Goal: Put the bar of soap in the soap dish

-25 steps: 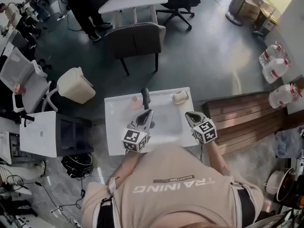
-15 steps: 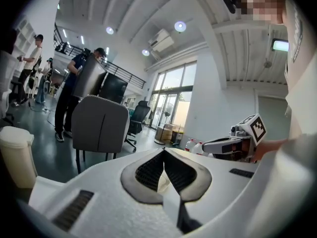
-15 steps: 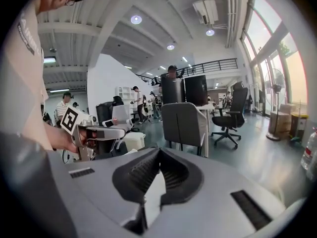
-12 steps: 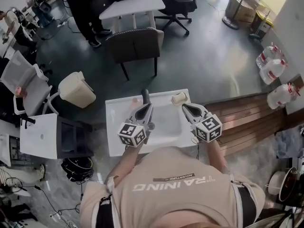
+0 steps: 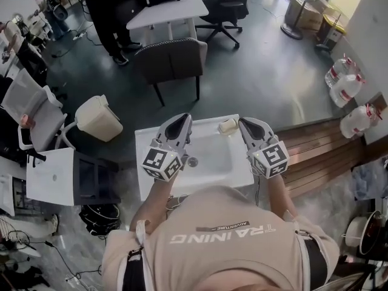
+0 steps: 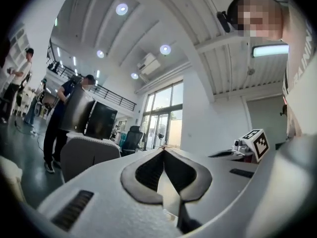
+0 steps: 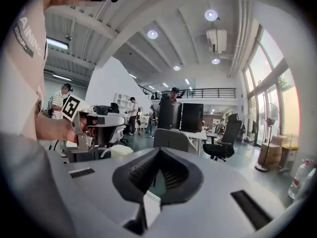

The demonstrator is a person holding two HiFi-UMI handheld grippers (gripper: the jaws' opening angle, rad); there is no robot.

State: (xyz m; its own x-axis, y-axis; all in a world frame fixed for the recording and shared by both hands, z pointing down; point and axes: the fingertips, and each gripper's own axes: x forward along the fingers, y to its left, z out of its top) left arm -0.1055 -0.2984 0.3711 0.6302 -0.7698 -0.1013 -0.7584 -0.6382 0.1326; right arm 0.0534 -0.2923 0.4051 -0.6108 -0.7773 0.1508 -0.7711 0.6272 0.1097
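Soap is what I look for first, and the only candidate I can find is a small beige lump [image 5: 229, 125] at the back right corner of the white worktop [image 5: 145, 180]. It sits on the rim behind the sunken basin [image 5: 212, 153], well away from the drain [image 5: 192, 161]. It's too small for me to tell whether it is the bar, the dish, or one resting in the other.

The left hand-held gripper [image 5: 182, 119] has its jaws together with nothing between them, and its own view shows the tips meeting [image 6: 163, 151]. The right hand-held gripper [image 5: 245, 123] is also closed and empty [image 7: 158, 150]. Both are held up above the worktop, pointing roughly level out across the room, so neither gripper view shows the basin at all.

What matters for the next move is that the lump lies below and just beside the right gripper's tips, towards the middle of the worktop. Its long axis seems to run along the back edge. The right hand is clearly the nearer one. The left gripper covers the back left of the worktop, so I can't see what sits there.

I judge that the task hasn't started, and the right gripper would have to tip downward and open before it reaches anything.
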